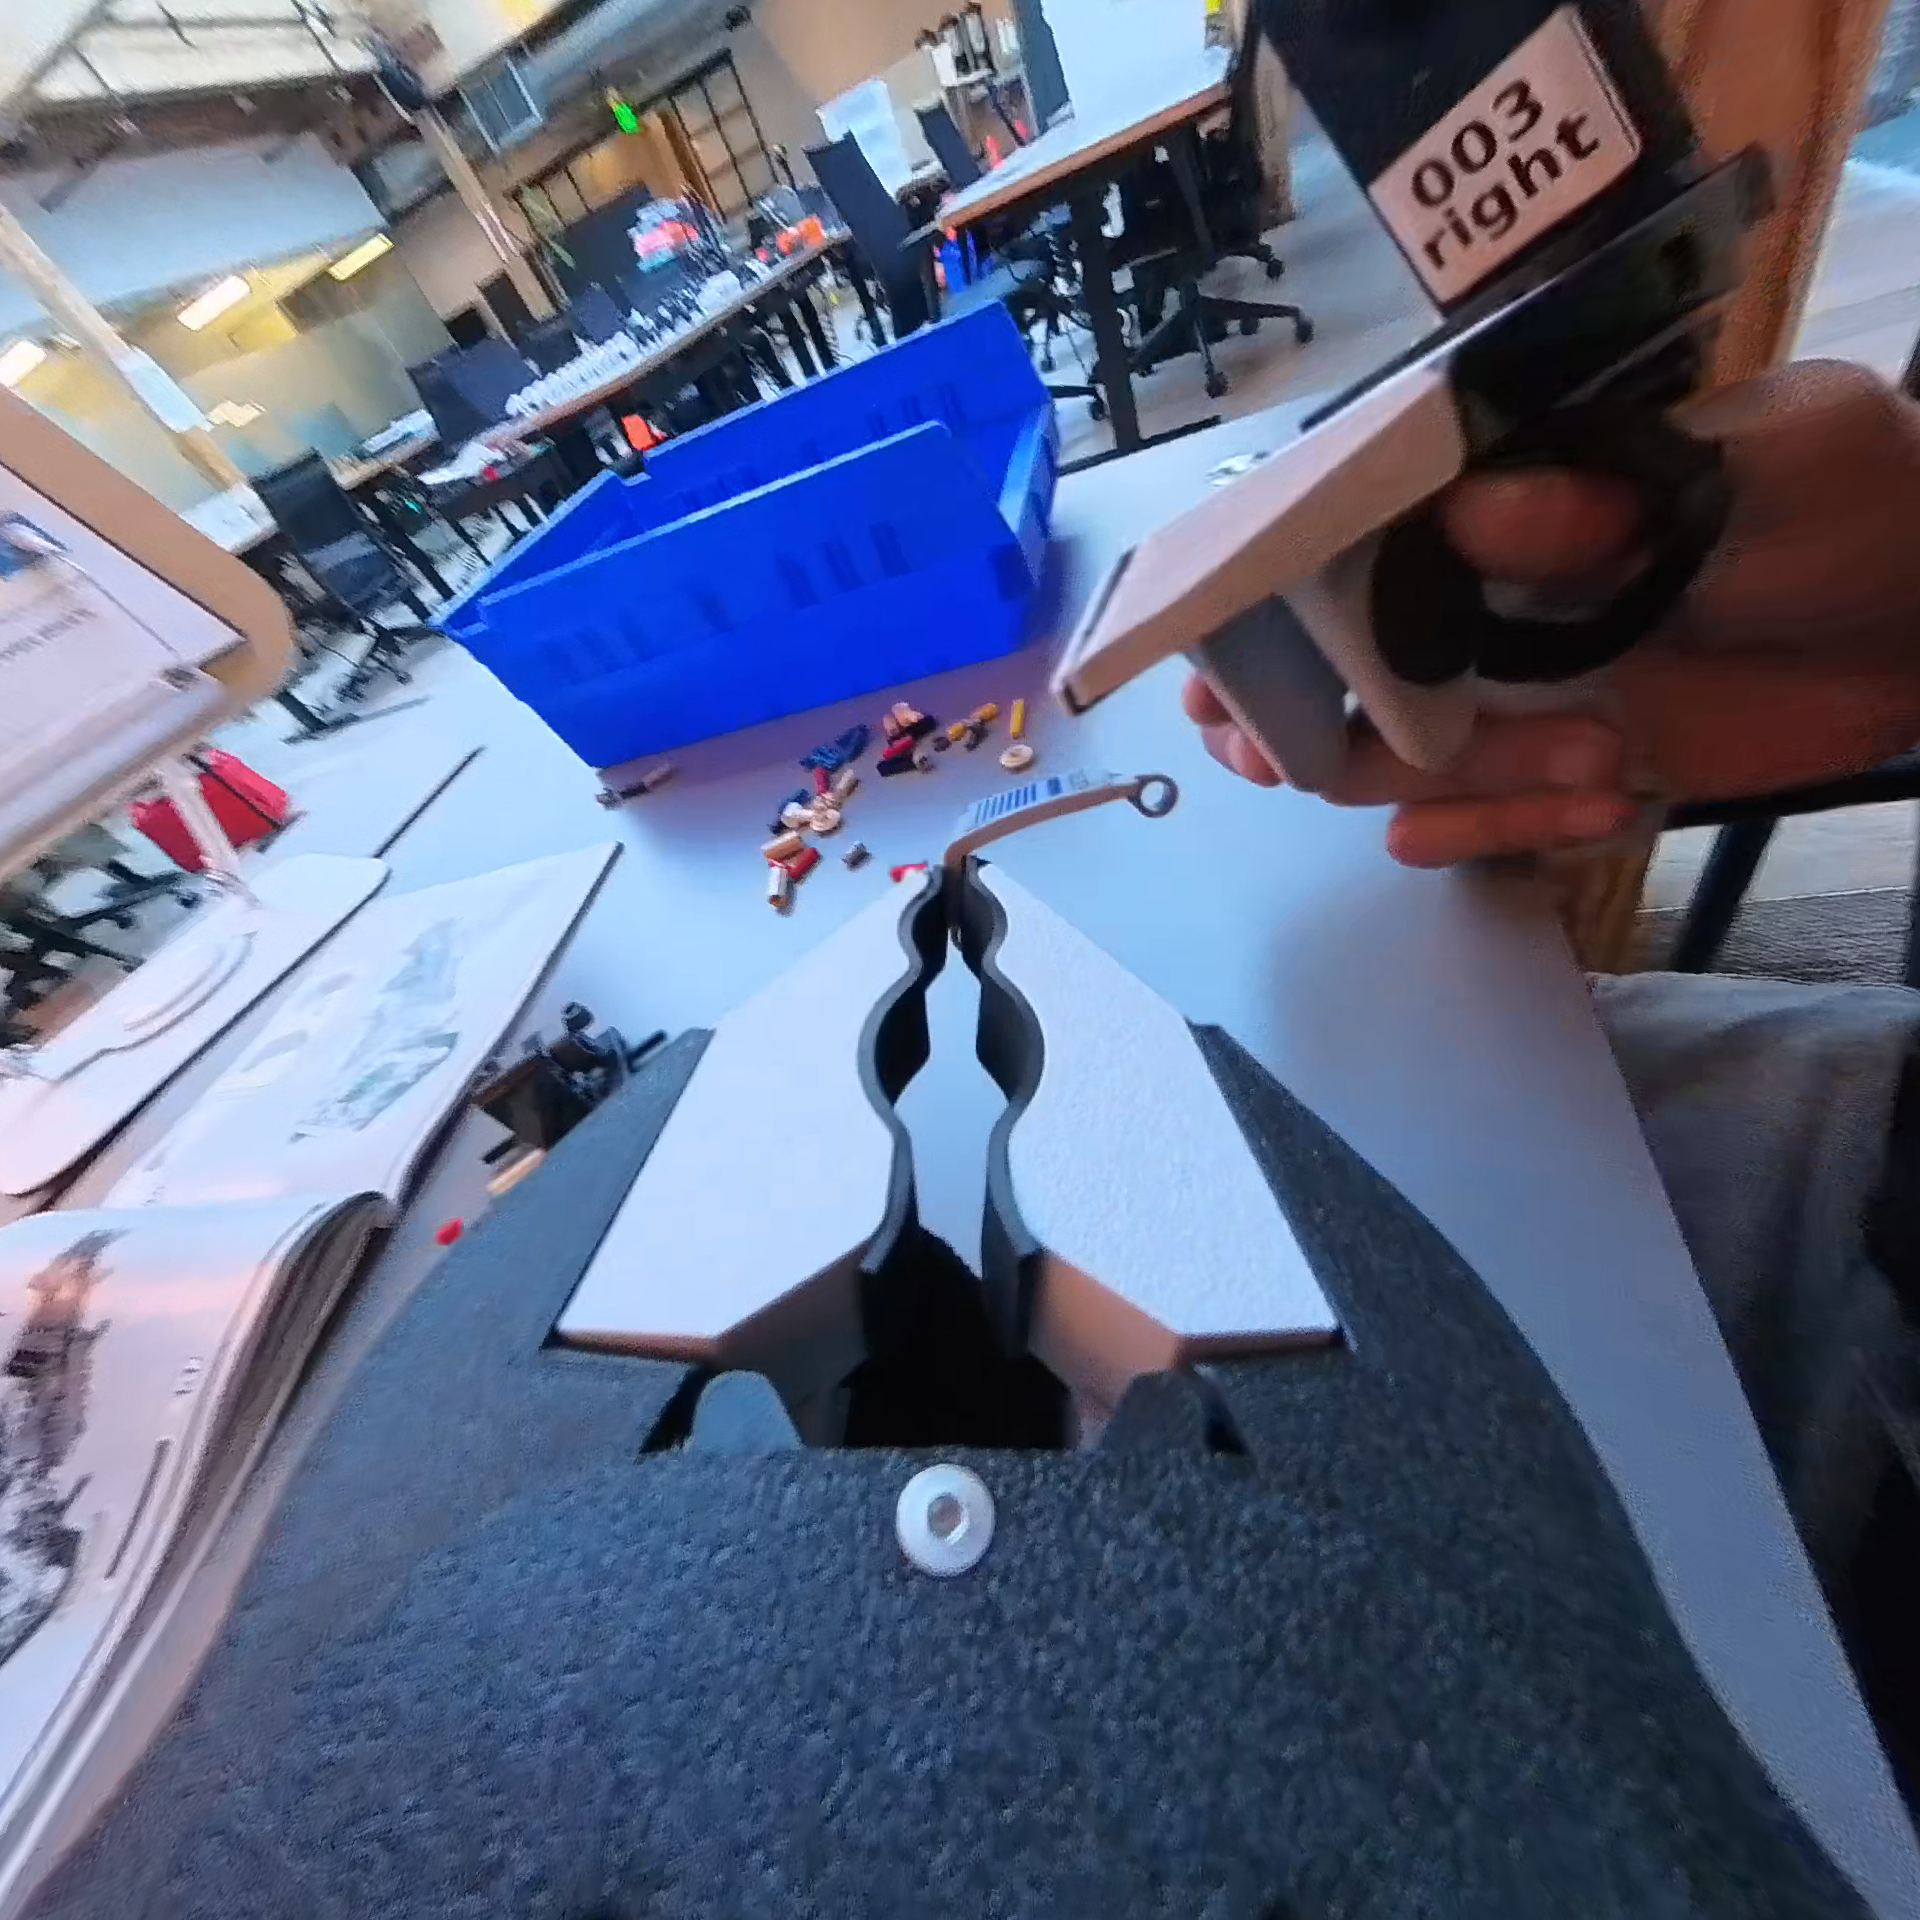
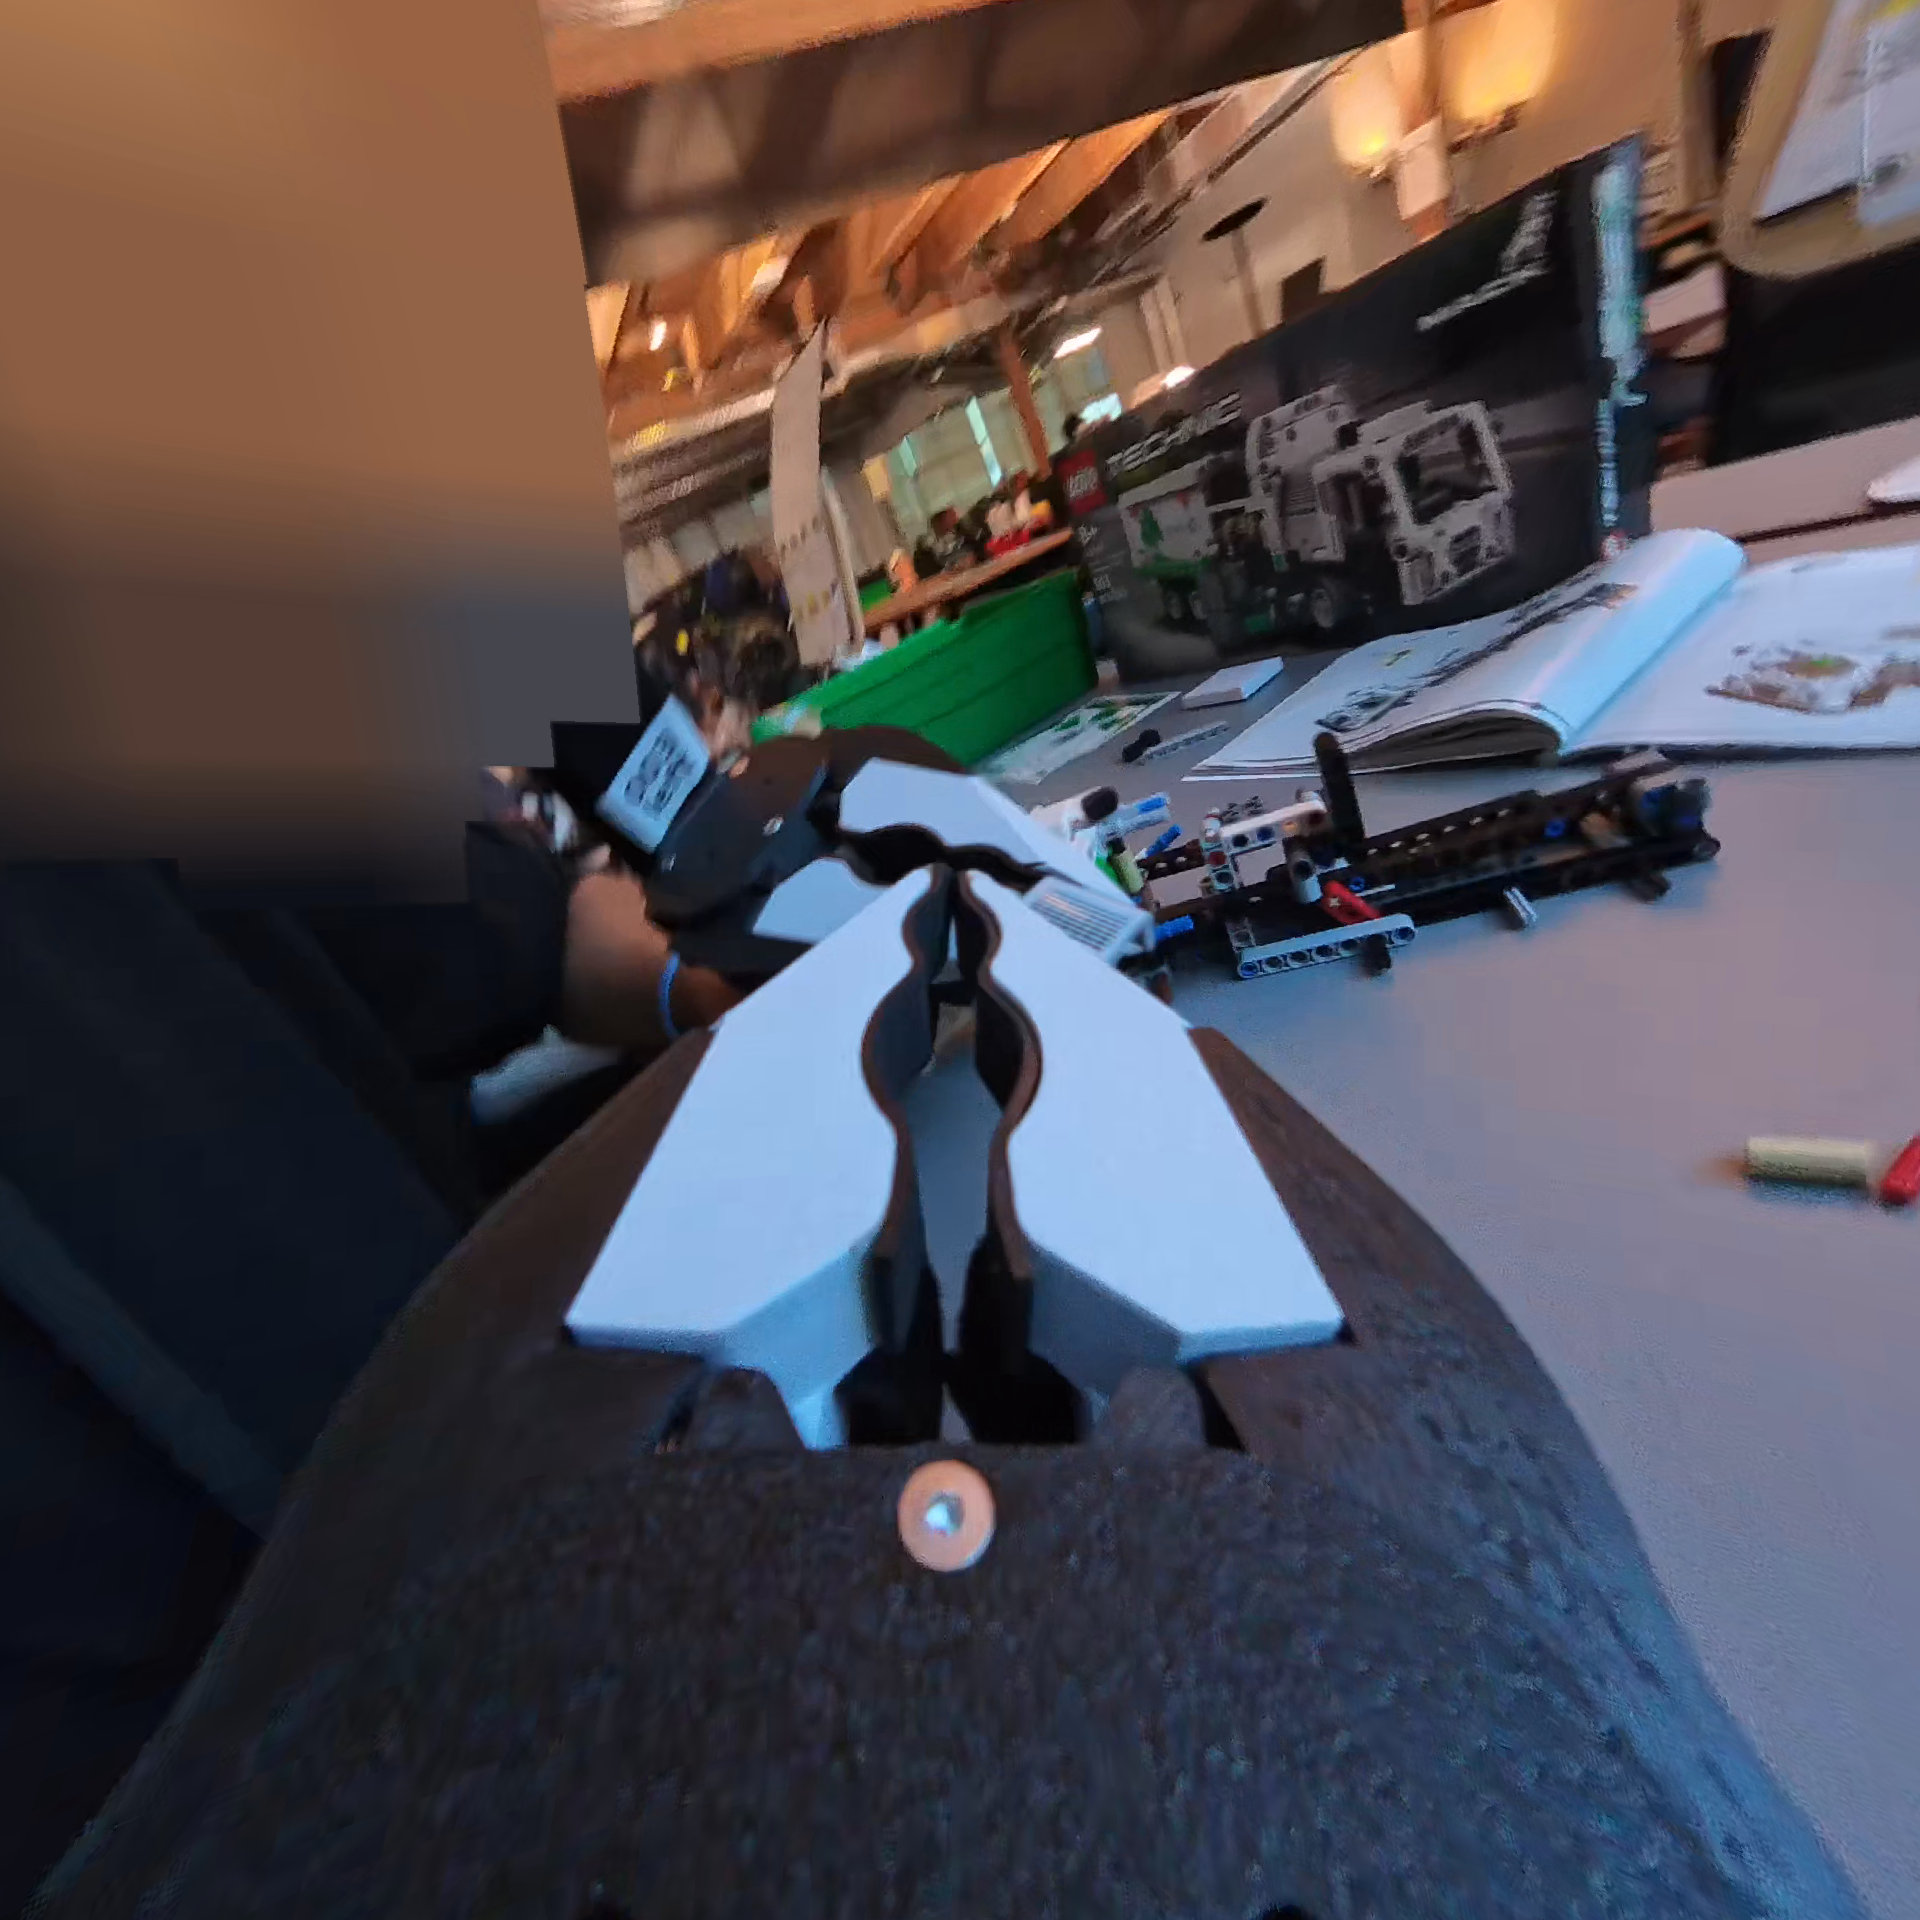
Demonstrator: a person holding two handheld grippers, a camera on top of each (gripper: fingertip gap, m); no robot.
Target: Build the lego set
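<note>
- Your left claw [image 1: 958,896] is pinching a thin curved lego piece [image 1: 1049,819], its fingers pressed together on the near end; the piece arcs off toward 1 o'clock and ends in a small ring, with a striped white panel beside it.
- From the right wrist view, the same white striped panel [image 2: 1086,916] sits just past your right claw's tips, at 1 o'clock.
- Your right claw [image 2: 954,902] has its fingers drawn nearly together at the tips; I cannot tell whether they grip anything.
- In the left wrist view your right hand [image 1: 1662,665] wraps the other tool's handle at 2 o'clock, raised above the worktop [image 1: 1299,987].
- A scatter of small loose lego pieces [image 1: 883,779], red, tan, blue and yellow, lies on the worktop at 12 o'clock from the left claw, just in front of a blue bin [image 1: 790,561].
- An open instruction booklet [image 1: 343,1049] lies at 9 o'clock in the left wrist view; a single small red piece [image 1: 449,1232] rests just beside its near edge.
- In the right wrist view the partly built lego chassis [image 2: 1434,862], long and dark with white and grey beams, rests on the worktop at 1 o'clock, near the claw tips.
- Behind it the same booklet [image 2: 1538,665] lies open, and the lego set box [image 2: 1382,478] stands upright behind that, with a green bin [image 2: 956,665] at its left.
- A tan piece touching a red one [image 2: 1808,1162] lies at 3 o'clock, well apart from the chassis.
</note>
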